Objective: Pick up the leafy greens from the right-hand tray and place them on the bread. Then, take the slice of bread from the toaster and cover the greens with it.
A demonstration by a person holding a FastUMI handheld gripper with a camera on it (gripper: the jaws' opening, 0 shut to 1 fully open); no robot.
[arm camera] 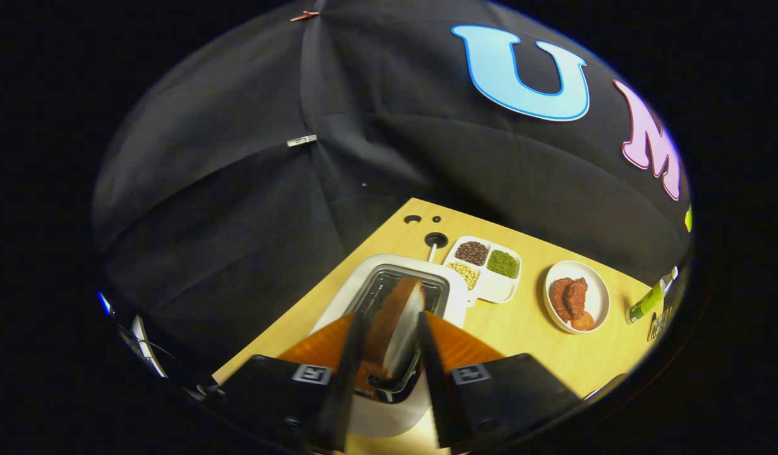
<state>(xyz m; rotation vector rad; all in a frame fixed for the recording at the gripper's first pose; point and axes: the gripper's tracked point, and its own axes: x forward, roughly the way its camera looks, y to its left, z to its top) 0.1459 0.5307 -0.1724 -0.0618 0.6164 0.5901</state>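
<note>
Bread slice (396, 328) gripped by the tool (389, 338) above the toaster (449, 292), beside a divided bean tray (497, 289)

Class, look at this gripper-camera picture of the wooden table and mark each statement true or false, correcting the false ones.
1. The tongs hold a brown-crusted slice of bread over the white toaster. True.
2. The white divided tray holds three kinds of beans. True.
3. The round white plate holds leafy greens. False: it holds reddish-brown pieces and something orange.
4. The divided tray lies between the fingers. False: it lies beyond them, past the toaster.
5. A green bottle stands beyond the round plate. True.
</note>
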